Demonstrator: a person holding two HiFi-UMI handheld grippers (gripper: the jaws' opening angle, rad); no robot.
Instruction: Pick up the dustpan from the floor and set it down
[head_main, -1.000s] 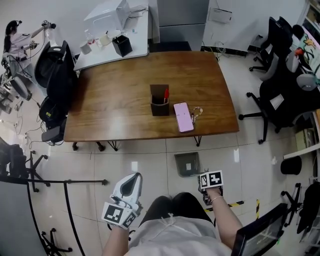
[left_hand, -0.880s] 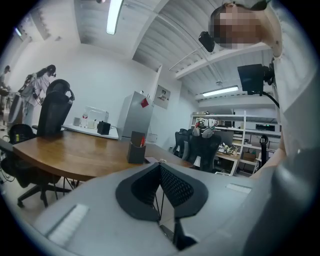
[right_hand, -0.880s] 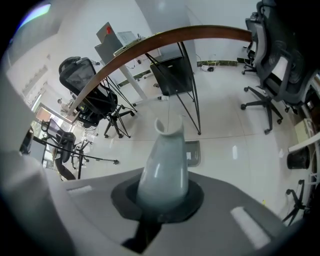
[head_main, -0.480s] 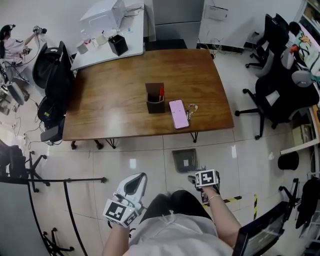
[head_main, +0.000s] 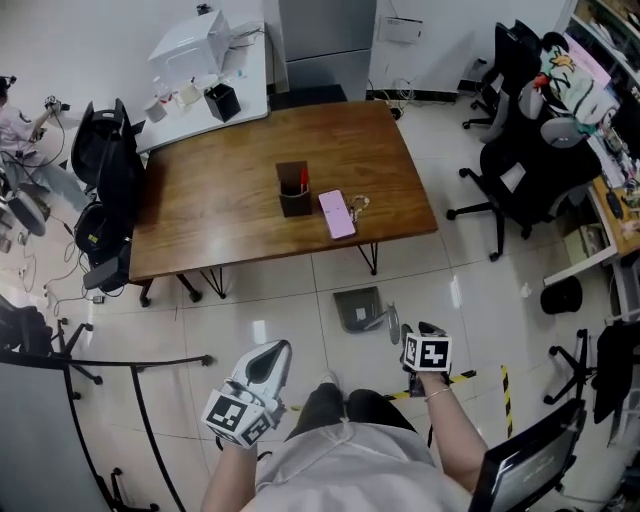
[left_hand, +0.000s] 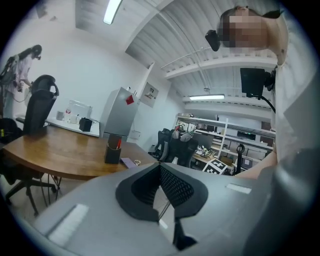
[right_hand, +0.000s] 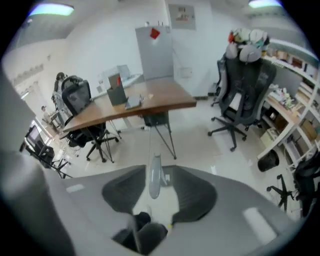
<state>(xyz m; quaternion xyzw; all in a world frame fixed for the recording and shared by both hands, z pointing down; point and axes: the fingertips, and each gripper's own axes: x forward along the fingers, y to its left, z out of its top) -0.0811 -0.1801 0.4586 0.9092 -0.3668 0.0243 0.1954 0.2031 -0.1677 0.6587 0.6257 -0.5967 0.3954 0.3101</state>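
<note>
task stage: early, at the grasp. Pickup not confirmed, set-down not begun.
dustpan (head_main: 358, 308): on the floor (head_main: 300, 325), just near of the worktop (head_main: 220, 200) edge and far-left of the right tool. Pan looks a bit tilted; can't tell if it has cleared the tiles.
handle (right_hand: 154, 177): grey grip on a thin rod running up from the pan. It stands upright between the right tool's jaws.
right tool (right_hand: 159, 170): pointing steeply down at the floor, jaws part open and closing around the handle. Bare floor shows beside the grip, at least on its right, so the pads don't seem to be pressing yet. Left pad is very close; contact there is unclear.
left tool (left_hand: 160, 169): jaw tips together, nothing between them. Held about level on the person's left, well apart from the dustpan and touching nothing.
done: right tool is lined up on the handle, with the handle inside the jaws.
left: finish the squeeze, lift the pan off the floor, carry it, put it down. The target spot isn't marked in any view.
risk (judgement): the grip is slim and rounded, and the pan hangs low on the rod. It may swing or twist if clamped off-centre.
</note>
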